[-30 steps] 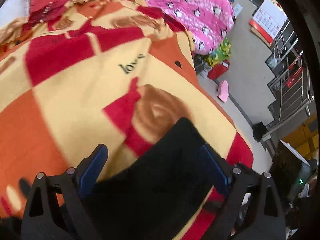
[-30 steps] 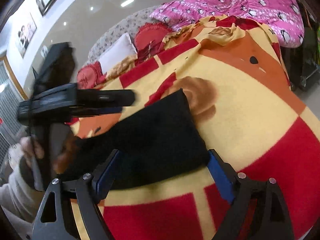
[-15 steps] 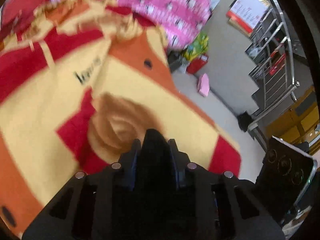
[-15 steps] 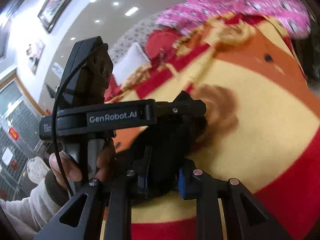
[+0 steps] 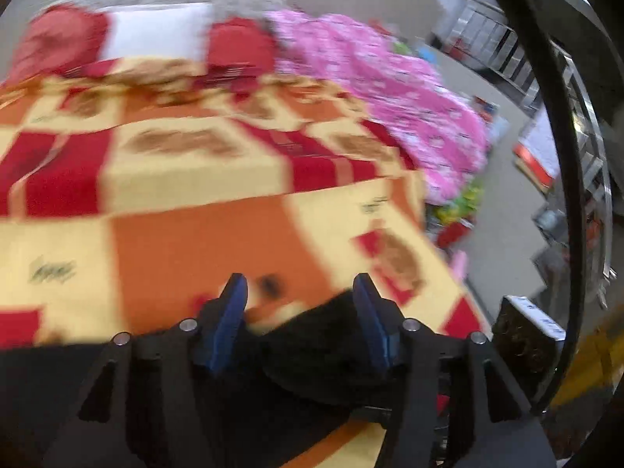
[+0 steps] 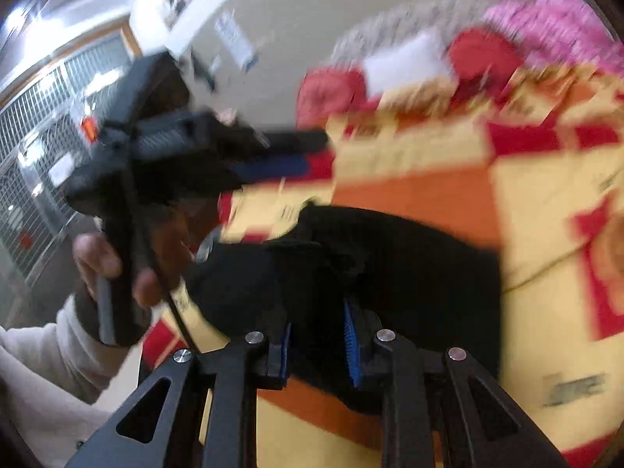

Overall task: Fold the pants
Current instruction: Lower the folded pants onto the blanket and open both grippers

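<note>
The black pants (image 6: 409,269) lie bunched on the red, orange and yellow blanket (image 6: 538,210). My right gripper (image 6: 316,321) has its blue pads close together with black cloth between them. My left gripper (image 5: 298,298) is open, its blue pads wide apart, and a fold of the pants (image 5: 327,351) lies below and between them, not pinched. The left gripper also shows in the right wrist view (image 6: 273,156), held by a hand above the pants' left end. Both views are blurred by motion.
A pink patterned quilt (image 5: 390,89) lies at the blanket's far right. Red and white pillows (image 5: 156,35) sit at the far end. The bed's edge drops to a grey floor (image 5: 503,202) with clutter and metal racks on the right.
My left gripper has opened and let go of the pants, and its view has swung up toward the pillows. My right gripper stays shut on the pants, which now lie further over the blanket.
</note>
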The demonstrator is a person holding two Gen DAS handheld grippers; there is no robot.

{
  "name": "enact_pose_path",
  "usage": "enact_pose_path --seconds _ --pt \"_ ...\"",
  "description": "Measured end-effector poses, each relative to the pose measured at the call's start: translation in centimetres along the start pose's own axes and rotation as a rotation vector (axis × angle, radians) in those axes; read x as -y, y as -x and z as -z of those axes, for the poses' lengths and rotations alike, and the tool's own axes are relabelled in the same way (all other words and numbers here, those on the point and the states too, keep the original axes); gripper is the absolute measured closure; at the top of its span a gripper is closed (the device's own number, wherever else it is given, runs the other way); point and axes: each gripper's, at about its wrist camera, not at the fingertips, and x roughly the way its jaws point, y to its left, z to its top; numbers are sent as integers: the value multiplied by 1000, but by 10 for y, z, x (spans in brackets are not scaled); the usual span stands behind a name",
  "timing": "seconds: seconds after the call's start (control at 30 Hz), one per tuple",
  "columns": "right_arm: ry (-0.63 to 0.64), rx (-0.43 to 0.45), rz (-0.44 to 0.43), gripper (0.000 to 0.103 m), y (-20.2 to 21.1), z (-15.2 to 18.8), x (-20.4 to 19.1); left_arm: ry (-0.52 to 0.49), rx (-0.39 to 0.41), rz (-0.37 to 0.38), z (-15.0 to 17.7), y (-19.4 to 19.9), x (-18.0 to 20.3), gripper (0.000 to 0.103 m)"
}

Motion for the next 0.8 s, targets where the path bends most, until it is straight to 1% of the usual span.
enact_pose_path --seconds 0.07,0.1,0.13,0.17,0.2,0.23,0.27,0.3,0.33,0.37,0.4,0.43,0.47,0.53,0.57,0.63,0.67,0.7,0.8 --pt "-5 -107 25 74 -36 8 -3 48 -18 -41 16 1 -22 48" --pt "-9 -106 24 71 -38 8 -4 60 -25 -46 22 1 -26 48" --pt "-17 -97 5 59 -35 7 -6 65 -27 -49 26 3 -30 48" --pt "-35 -96 -37 44 -29 4 -7 72 -28 -55 31 4 -33 48" --pt "-58 -84 -86 37 -16 1 -7 78 -28 -58 34 3 -33 48" --pt "-64 -56 -96 31 -5 -1 -6 76 -29 -53 39 5 -31 47" --pt "-53 -12 -76 30 11 -3 -8 72 -27 -45 44 7 -29 43" --pt "-32 36 -18 30 28 -7 -7 70 -22 -41 48 7 -27 41" --pt "-22 65 35 30 38 -8 -4 70 -19 -43 54 8 -26 37" --pt "-24 82 75 29 44 -11 1 68 -22 -49 58 4 -23 37" --pt "-35 92 127 29 48 -13 8 69 -28 -51 63 7 -27 37" --pt "-39 87 163 29 47 -13 14 79 -38 -51 67 7 -28 37" --pt "-38 77 189 31 44 -13 18 97 -52 -46 69 5 -28 34" --pt "-39 49 246 31 35 -9 23 137 -75 -14 75 -1 -28 32" --pt "-45 40 278 31 30 -8 27 146 -77 5 77 -2 -26 32" --pt "-53 27 353 31 25 -5 38 149 -60 8 79 -1 -20 30" --pt "-56 25 375 31 28 -1 44 146 -47 7 79 1 -16 29" --pt "-71 25 378 30 29 0 49 145 -41 9 79 2 -13 29" --pt "-119 8 322 30 26 5 62 152 -14 21 78 9 -4 28"
